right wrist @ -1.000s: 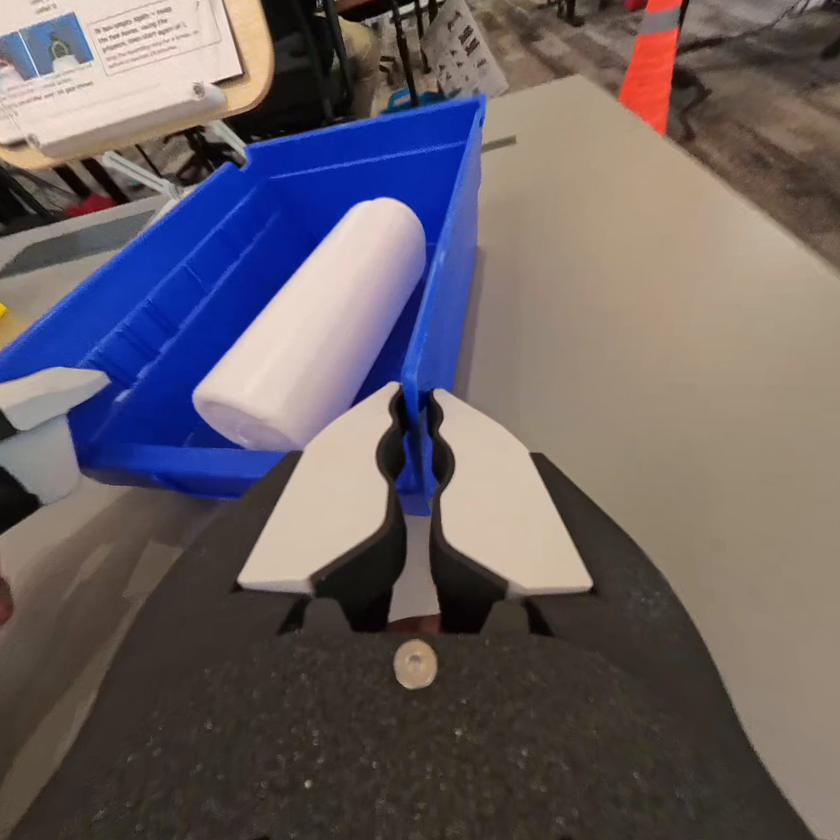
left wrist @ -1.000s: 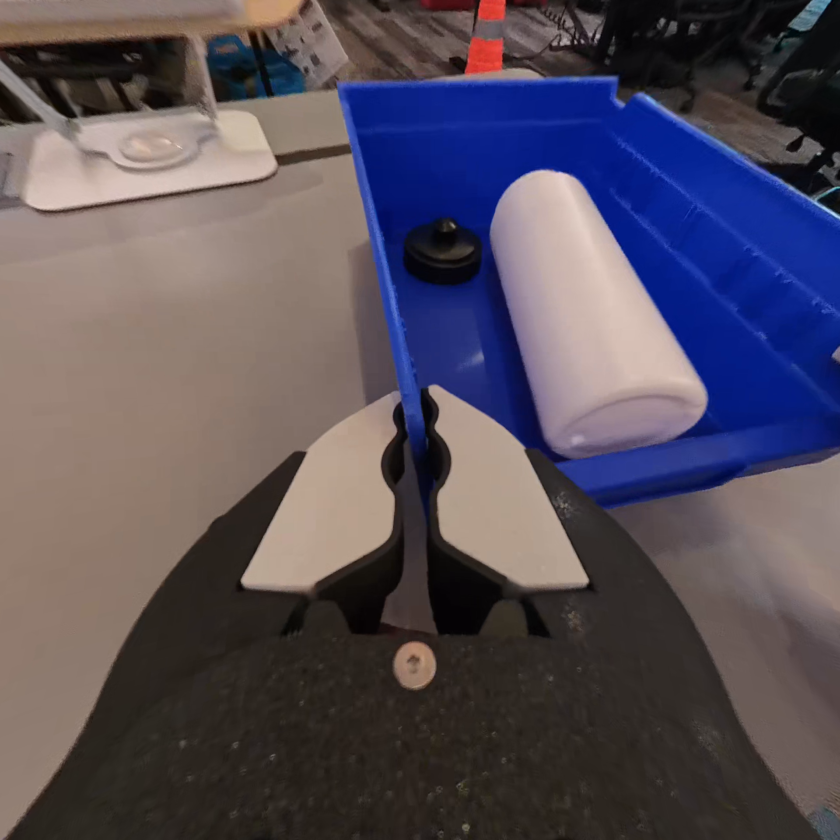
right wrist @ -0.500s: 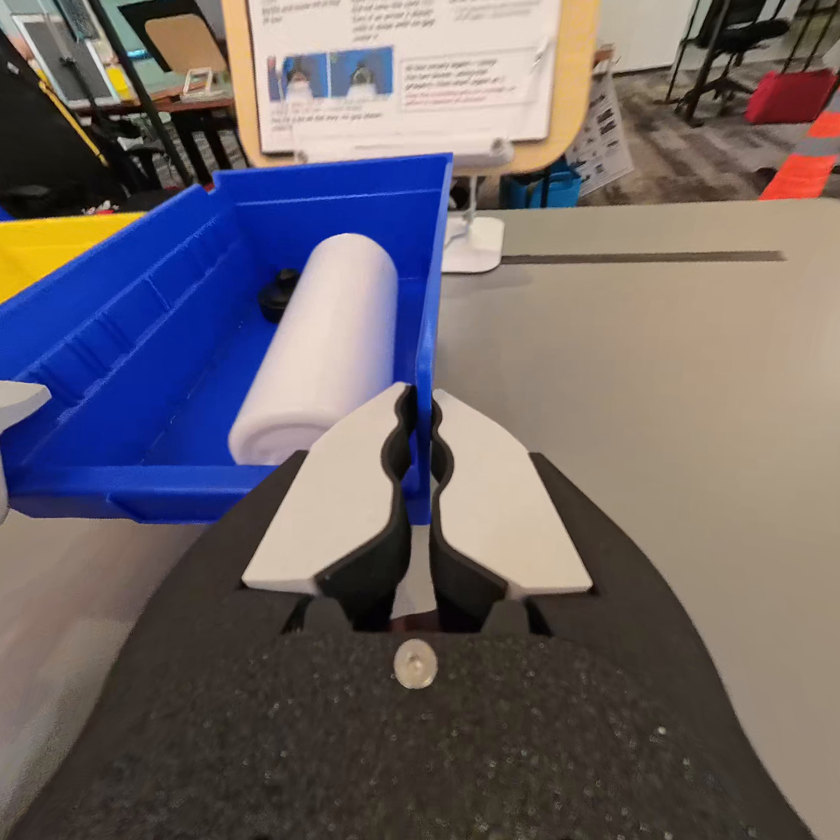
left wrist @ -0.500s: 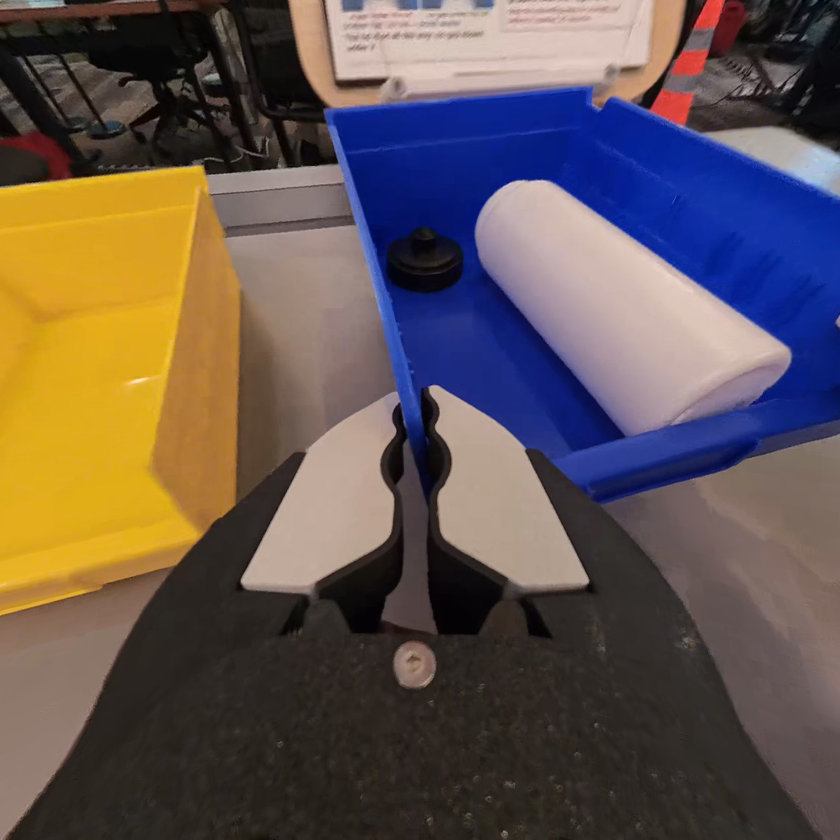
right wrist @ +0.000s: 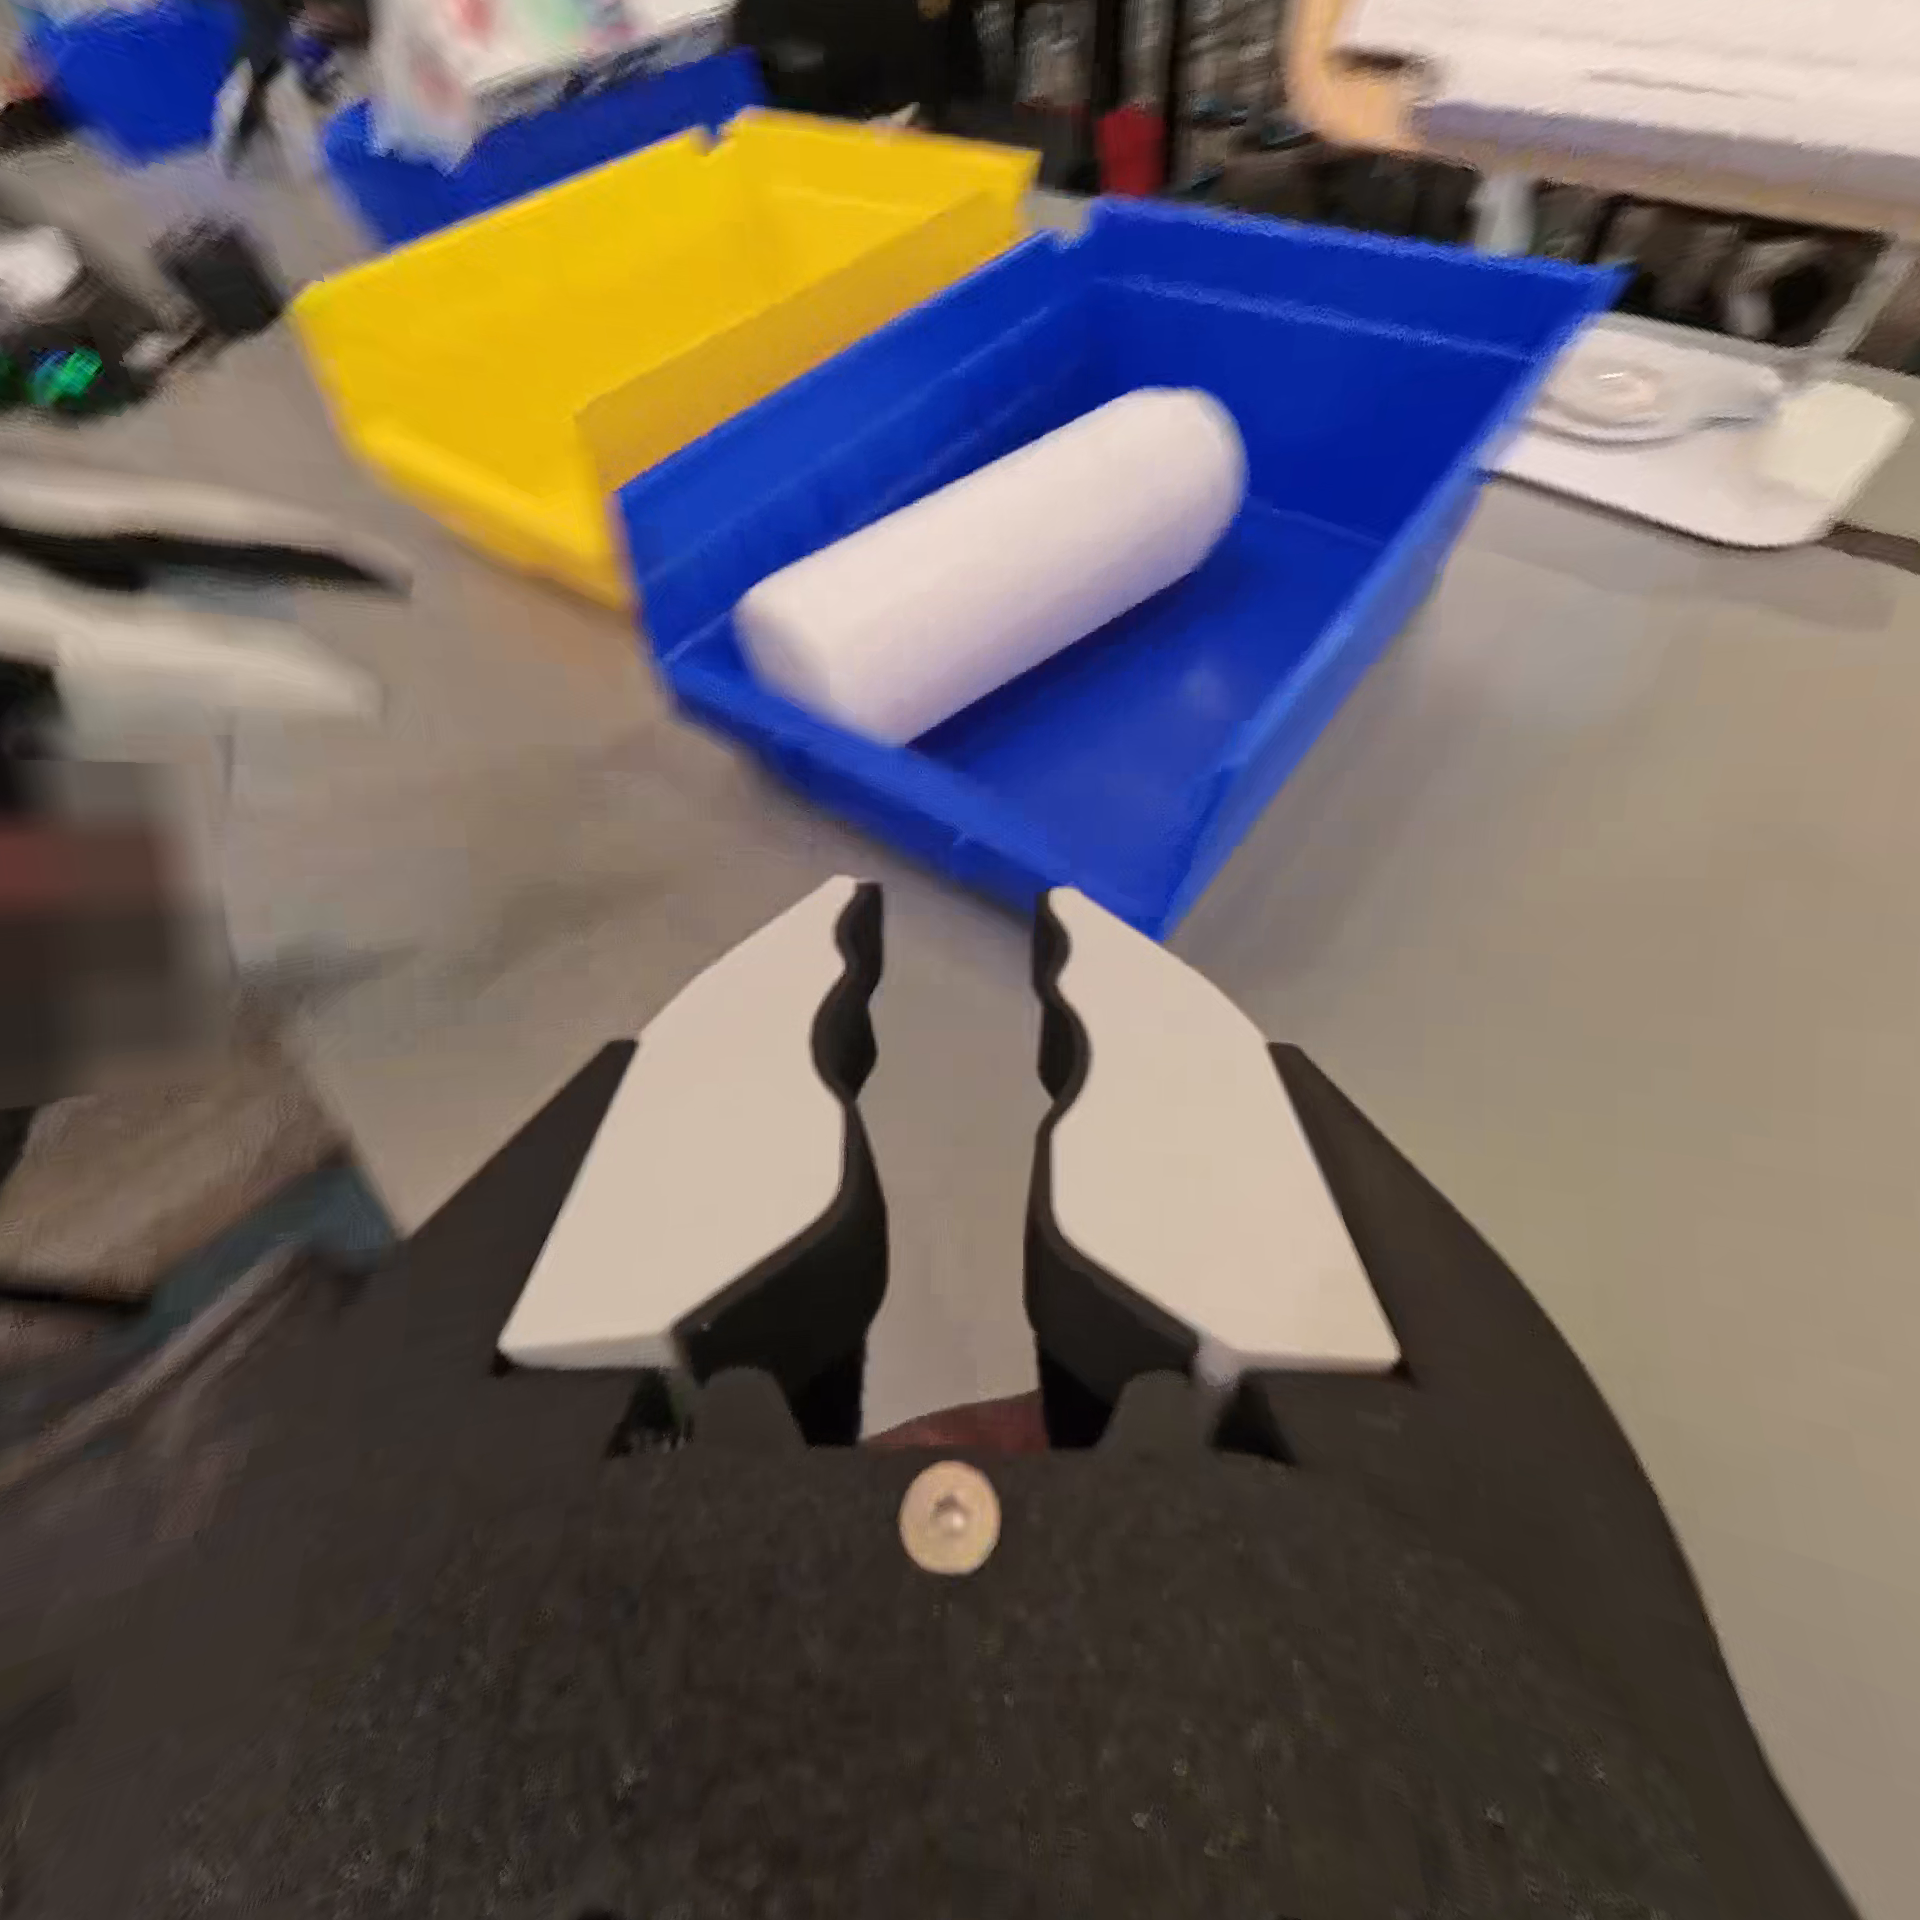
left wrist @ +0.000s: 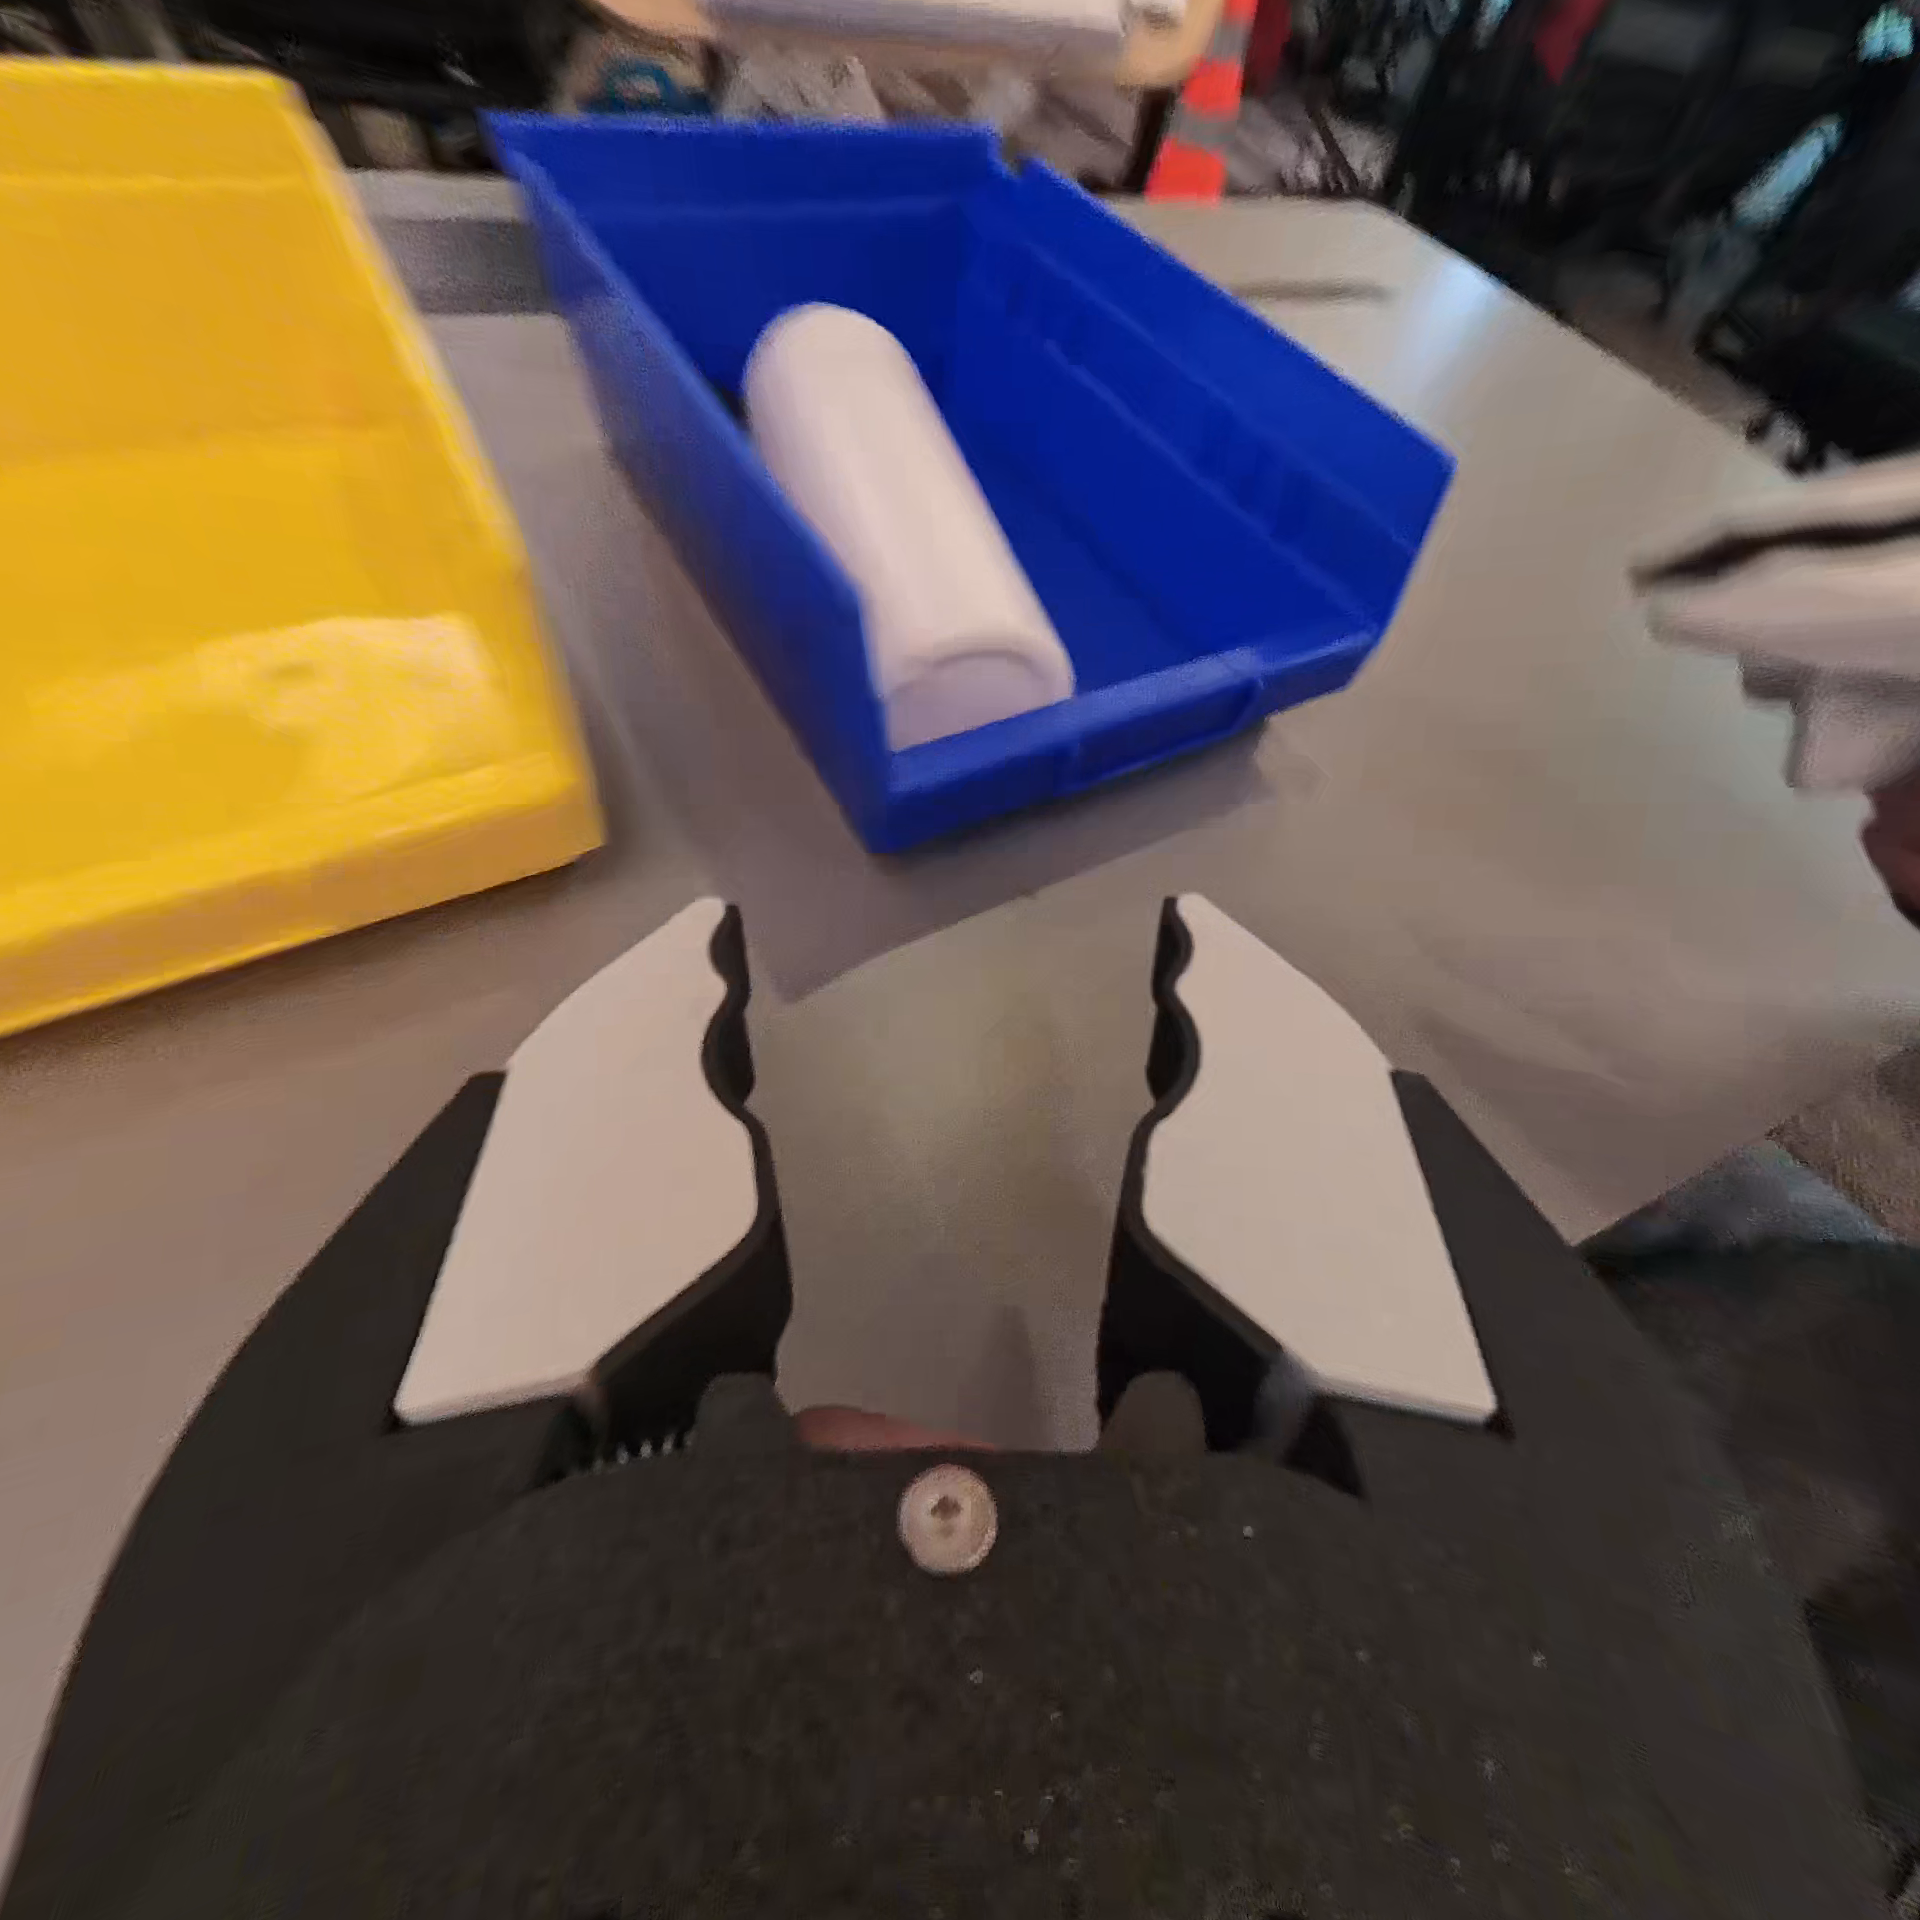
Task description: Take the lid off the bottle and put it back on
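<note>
The left gripper [left wrist: 951,914] hangs over the bare grey table [left wrist: 1455,831] with its jaws spread wide and nothing between them. Its 2 fingers [left wrist: 623,1143] are pale on top with black wavy inner edges, and they point toward the near short wall of the blue bin [left wrist: 1195,436], which sits a little way ahead, apart from them.

The right gripper [right wrist: 958,904] also holds nothing. Its jaws stand parted by a narrower gap than the left pair, with only table showing between them. Its tips are near the closest corner of the blue bin [right wrist: 1351,343] but clear of it.

The white bottle [left wrist: 904,520] lies on its side inside the blue bin, running lengthwise along the floor close to the bin's left wall, 1 flat end near the low front lip. In the right wrist view the bottle [right wrist: 987,561] lies at a slant across the bin. The pictures are blurred, and its lid cannot be made out in either view.

A yellow bin [left wrist: 208,520] sits just to the left of the blue one on the same table. In the left wrist view the other gripper shows as a pale blur at the right edge.
</note>
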Tool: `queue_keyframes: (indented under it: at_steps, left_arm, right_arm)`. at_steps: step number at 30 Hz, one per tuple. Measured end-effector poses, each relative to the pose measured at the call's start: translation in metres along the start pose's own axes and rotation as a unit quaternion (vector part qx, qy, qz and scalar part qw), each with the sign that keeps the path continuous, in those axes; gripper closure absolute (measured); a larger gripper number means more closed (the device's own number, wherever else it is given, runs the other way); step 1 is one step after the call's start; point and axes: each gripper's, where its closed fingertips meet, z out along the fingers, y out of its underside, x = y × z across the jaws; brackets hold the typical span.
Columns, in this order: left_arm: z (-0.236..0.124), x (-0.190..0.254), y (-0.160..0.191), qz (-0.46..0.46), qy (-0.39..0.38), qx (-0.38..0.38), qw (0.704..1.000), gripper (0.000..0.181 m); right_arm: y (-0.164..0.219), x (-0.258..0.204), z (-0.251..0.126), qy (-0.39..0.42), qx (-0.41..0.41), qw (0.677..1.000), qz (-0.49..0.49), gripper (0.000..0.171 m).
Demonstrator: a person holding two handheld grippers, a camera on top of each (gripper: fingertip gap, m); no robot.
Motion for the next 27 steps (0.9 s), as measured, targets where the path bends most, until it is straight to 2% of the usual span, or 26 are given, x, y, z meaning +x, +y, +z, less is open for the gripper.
queue_keyframes:
  at_steps: [1, 2, 5, 7, 10, 12, 14, 16, 17, 19, 20, 22, 25, 27]
  left_arm:
    - [-0.013, -0.014, -0.003, -0.015, -0.013, 0.013, 1.000, 0.111]
    - [-0.024, -0.032, -0.006, -0.027, -0.032, 0.016, 0.999, 0.111]
    - [-0.053, -0.114, -0.023, -0.014, -0.158, 0.020, 0.987, 0.107]
    - [-0.063, -0.167, -0.033, -0.020, -0.219, 0.029, 0.975, 0.109]
    - [-0.042, -0.205, -0.027, -0.075, -0.194, -0.008, 0.978, 0.100]
    - [-0.023, -0.222, -0.025, -0.087, -0.189, -0.021, 0.978, 0.100]
    - [-0.011, -0.251, -0.023, -0.073, -0.237, -0.029, 0.968, 0.117]
    - [0.000, -0.279, -0.006, -0.081, -0.273, -0.082, 0.955, 0.137]
    - [0.005, -0.288, -0.001, -0.089, -0.274, -0.098, 0.952, 0.142]
    - [0.008, -0.292, -0.012, -0.103, -0.258, -0.063, 0.959, 0.158]
    - [0.007, -0.292, -0.015, -0.116, -0.251, -0.057, 0.959, 0.157]
    - [0.000, -0.292, -0.022, -0.124, -0.247, -0.043, 0.960, 0.143]
    - [-0.010, -0.298, -0.036, -0.103, -0.246, -0.007, 0.964, 0.142]
    - [-0.004, -0.306, -0.039, -0.096, -0.220, -0.015, 0.971, 0.138]
  right_arm:
    - [0.013, -0.014, -0.007, -0.029, -0.020, 0.999, -0.026, 0.156]
    - [0.027, -0.025, -0.012, -0.045, -0.032, 0.998, -0.038, 0.159]
    - [0.038, -0.063, -0.016, -0.092, -0.013, 0.995, -0.035, 0.146]
    - [0.041, -0.090, -0.014, -0.127, -0.020, 0.989, -0.075, 0.145]
    - [0.047, -0.104, -0.007, -0.126, -0.021, 0.985, -0.113, 0.146]
    - [0.058, -0.112, -0.002, -0.138, -0.041, 0.984, -0.100, 0.146]
    - [0.065, -0.118, 0.004, -0.147, -0.059, 0.985, -0.070, 0.146]
    - [0.066, -0.128, 0.011, -0.160, -0.066, 0.984, -0.048, 0.147]
    - [0.063, -0.133, 0.015, -0.167, -0.069, 0.983, -0.044, 0.147]
    - [0.051, -0.143, 0.023, -0.175, -0.066, 0.981, -0.045, 0.146]
    - [0.044, -0.148, 0.026, -0.179, -0.061, 0.981, -0.049, 0.146]
    - [0.028, -0.156, 0.030, -0.183, -0.046, 0.980, -0.057, 0.146]
    - [0.018, -0.165, 0.035, -0.191, -0.036, 0.979, -0.066, 0.146]
    - [0.017, -0.171, 0.039, -0.198, -0.036, 0.978, -0.064, 0.146]
